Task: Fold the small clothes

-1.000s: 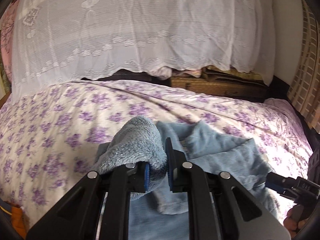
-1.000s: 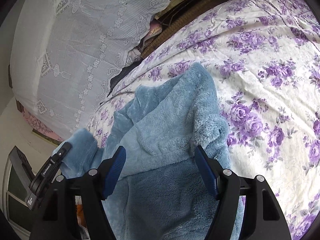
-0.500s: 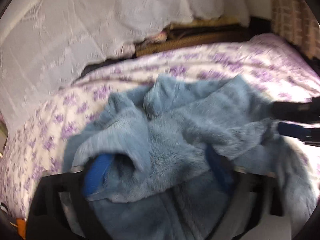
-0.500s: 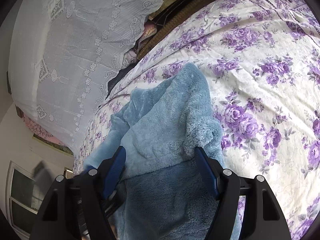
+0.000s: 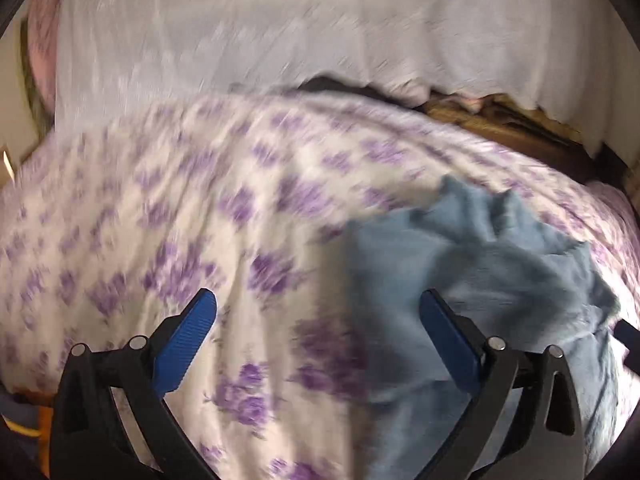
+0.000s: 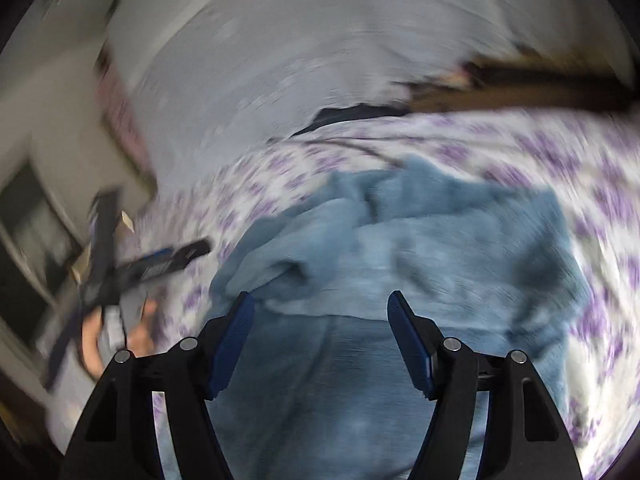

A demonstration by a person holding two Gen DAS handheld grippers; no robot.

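Observation:
A fluffy light-blue garment [image 6: 400,248] lies rumpled on the purple-flowered bedsheet [image 5: 168,216]. In the left wrist view it [image 5: 488,264] lies to the right. My left gripper [image 5: 318,320] is open and empty, over bare sheet at the garment's left edge, its right finger [image 5: 448,340] in front of the cloth. My right gripper [image 6: 320,328] is open and empty above the garment's near part. The left gripper also shows in the right wrist view [image 6: 156,268], at the left, off the garment. Both views are blurred by motion.
A white lace cover [image 5: 280,32] hangs over a pile behind the bed. Wooden furniture [image 5: 500,120] shows under its right end. A wall with a dark window [image 6: 28,232] is at the left. The sheet spreads out left of the garment.
My left gripper has opened, let go of the blue fold and swung left off the garment. The fold now lies over the garment. My right gripper stayed open and its view turned.

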